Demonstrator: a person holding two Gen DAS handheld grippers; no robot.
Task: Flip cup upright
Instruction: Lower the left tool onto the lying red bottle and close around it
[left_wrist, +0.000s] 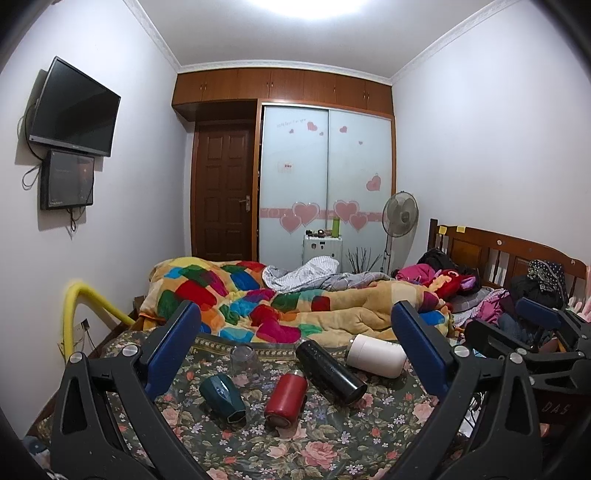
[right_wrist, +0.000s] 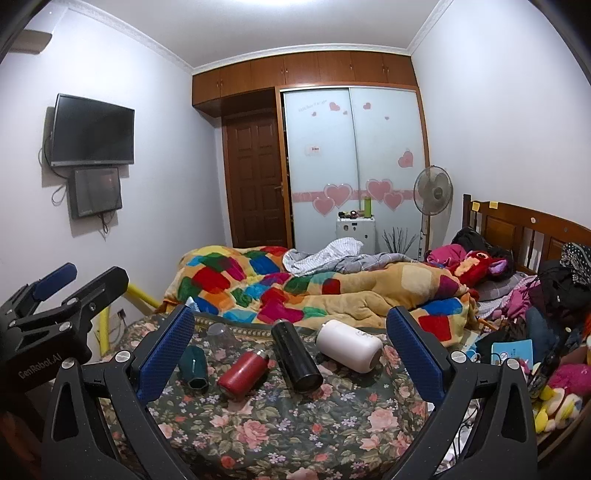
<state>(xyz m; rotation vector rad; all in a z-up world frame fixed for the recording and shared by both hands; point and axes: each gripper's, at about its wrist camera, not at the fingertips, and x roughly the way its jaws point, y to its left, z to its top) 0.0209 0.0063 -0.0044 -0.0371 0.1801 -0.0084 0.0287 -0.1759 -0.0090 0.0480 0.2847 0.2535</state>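
Several cups and flasks lie on the floral bedspread (left_wrist: 332, 443). A dark green faceted cup (left_wrist: 222, 397) lies on its side at the left, also in the right wrist view (right_wrist: 194, 365). A clear glass (left_wrist: 244, 361) stands upside down behind it. A red flask (left_wrist: 286, 398), a black flask (left_wrist: 330, 371) and a white flask (left_wrist: 376, 355) lie on their sides. My left gripper (left_wrist: 295, 354) is open and empty, above and short of them. My right gripper (right_wrist: 291, 354) is open and empty too.
A colourful patchwork quilt (left_wrist: 258, 295) is heaped behind the cups. Clothes and plush toys (right_wrist: 554, 380) pile up at the right by the wooden headboard (right_wrist: 524, 225). A yellow tube (left_wrist: 74, 314) stands at the left bed edge. The right gripper shows at the right in the left wrist view (left_wrist: 535, 332).
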